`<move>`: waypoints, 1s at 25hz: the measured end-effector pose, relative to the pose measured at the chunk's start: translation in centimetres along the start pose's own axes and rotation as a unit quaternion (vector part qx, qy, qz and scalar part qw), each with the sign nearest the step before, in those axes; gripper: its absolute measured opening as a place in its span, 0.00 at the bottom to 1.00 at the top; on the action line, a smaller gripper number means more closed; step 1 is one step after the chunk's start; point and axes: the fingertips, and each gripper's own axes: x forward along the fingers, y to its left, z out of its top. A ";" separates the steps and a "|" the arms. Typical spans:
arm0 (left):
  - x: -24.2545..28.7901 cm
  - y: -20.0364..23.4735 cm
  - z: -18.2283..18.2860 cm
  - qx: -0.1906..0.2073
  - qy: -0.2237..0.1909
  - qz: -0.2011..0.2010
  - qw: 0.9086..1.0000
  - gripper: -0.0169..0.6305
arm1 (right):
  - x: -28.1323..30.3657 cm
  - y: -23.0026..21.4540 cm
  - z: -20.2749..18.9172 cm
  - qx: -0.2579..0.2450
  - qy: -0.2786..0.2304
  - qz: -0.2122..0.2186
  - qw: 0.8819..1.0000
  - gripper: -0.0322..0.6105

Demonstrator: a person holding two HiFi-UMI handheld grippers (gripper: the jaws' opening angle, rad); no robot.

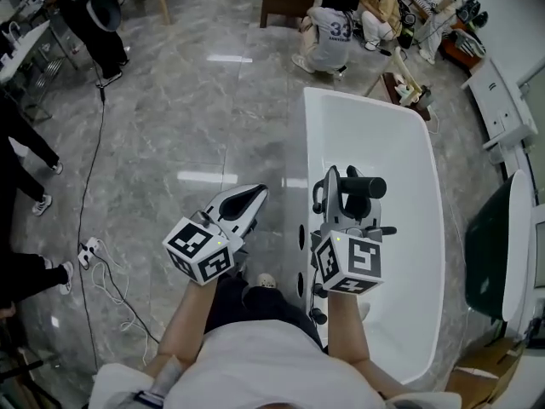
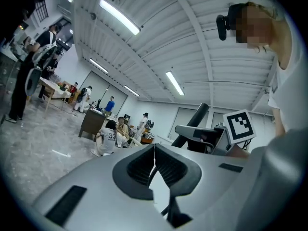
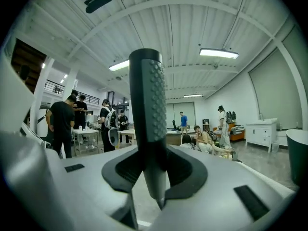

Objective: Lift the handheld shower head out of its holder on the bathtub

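Shower head point(image 3: 147, 105) clamped upright in right claw point(image 3: 154, 174) over bathtub point(image 1: 375, 135), left claw point(image 2: 155, 162) at 9 o'clock shut empty; lift looks done, hold steady.

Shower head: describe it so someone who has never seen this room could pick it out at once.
Find the long white bathtub at the right of the head view. Over it the right claw is shut on the shower head, a dark grey stick standing upright. Its dimpled grip sets it apart from the smooth pale claw around it.
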 end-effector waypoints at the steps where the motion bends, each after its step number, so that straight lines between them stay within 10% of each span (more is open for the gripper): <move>1: -0.5 0.6 0.4 0.000 -0.007 0.011 1.000 0.05 | 0.4 0.8 0.5 0.002 -0.007 0.011 1.000 0.26; 25: -12.5 7.4 4.2 0.006 -0.097 0.179 0.979 0.05 | 4.3 16.8 3.5 -0.006 -0.041 0.211 0.977 0.25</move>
